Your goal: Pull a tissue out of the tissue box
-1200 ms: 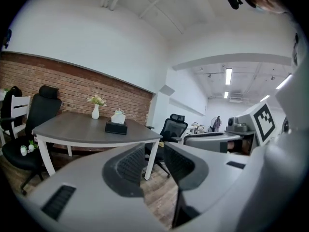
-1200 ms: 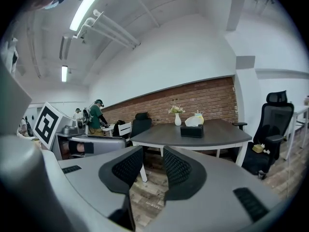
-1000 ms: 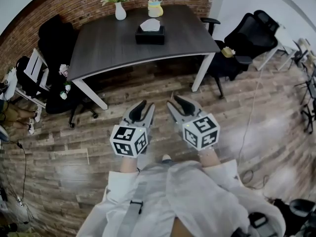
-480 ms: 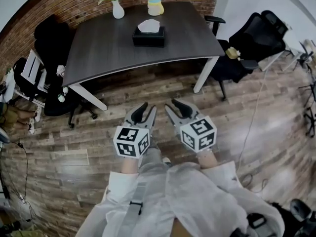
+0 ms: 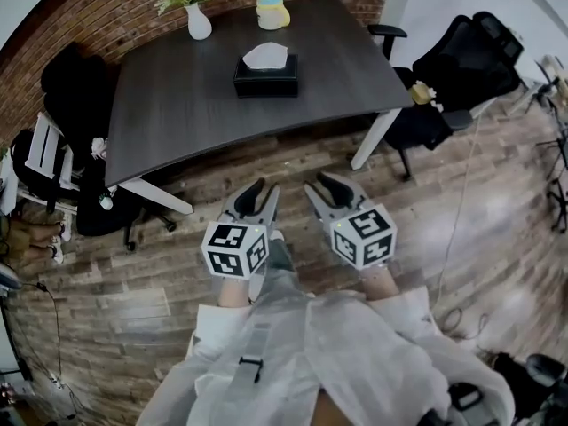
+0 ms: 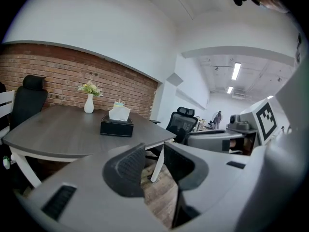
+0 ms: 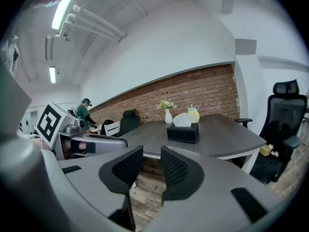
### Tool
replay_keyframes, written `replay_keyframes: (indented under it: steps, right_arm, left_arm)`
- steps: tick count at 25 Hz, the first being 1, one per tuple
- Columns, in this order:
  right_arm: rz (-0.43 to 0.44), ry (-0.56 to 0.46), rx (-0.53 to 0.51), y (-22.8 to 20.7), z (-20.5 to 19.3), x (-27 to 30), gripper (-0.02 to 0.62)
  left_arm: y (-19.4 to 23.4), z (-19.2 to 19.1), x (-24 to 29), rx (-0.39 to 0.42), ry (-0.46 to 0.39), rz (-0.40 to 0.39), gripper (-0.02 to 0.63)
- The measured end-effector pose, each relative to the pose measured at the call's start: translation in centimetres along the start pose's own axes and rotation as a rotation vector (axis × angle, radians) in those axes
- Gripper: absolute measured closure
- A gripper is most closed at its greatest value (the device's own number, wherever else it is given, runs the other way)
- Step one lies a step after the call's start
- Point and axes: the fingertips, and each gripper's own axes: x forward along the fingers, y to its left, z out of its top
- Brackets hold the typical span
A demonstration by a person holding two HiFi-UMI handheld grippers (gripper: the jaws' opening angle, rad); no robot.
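Note:
A black tissue box (image 5: 266, 76) stands on the dark table (image 5: 177, 114), far side of the middle, with a white tissue (image 5: 265, 56) sticking up from its top. Both gripper views show the box (image 6: 116, 126) (image 7: 183, 133) well ahead of the jaws. My left gripper (image 5: 264, 192) and right gripper (image 5: 318, 185) hang side by side over the wooden floor, short of the table's near edge. Each points toward the table. The left gripper (image 6: 154, 151) and the right gripper (image 7: 151, 153) are both open, with nothing between their pads.
A white vase of flowers (image 5: 197, 20) and a yellow cup (image 5: 271, 9) stand at the table's far edge. Black office chairs (image 5: 461, 60) sit to the right, another black chair (image 5: 71, 87) to the left. A cable (image 5: 457, 229) trails over the floor at right.
Both grippers have moved forward together toward the table, which now sits nearer and larger in the head view. Their jaws keep the same gap.

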Motion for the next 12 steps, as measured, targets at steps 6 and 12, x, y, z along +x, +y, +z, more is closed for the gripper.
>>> replay_keyframes:
  steps: [6,12]
  right_arm:
    - [-0.04,-0.001,0.01,-2.5,3.7,7.6,0.486]
    - [-0.074,-0.005,0.01,-3.6,6.8,14.7,0.486]
  left_arm:
    - [6.7,3.9,4.1,-0.017,-0.008,-0.048,0.502]
    - [13.6,7.7,8.1,-0.021,-0.025,-0.101,0.502]
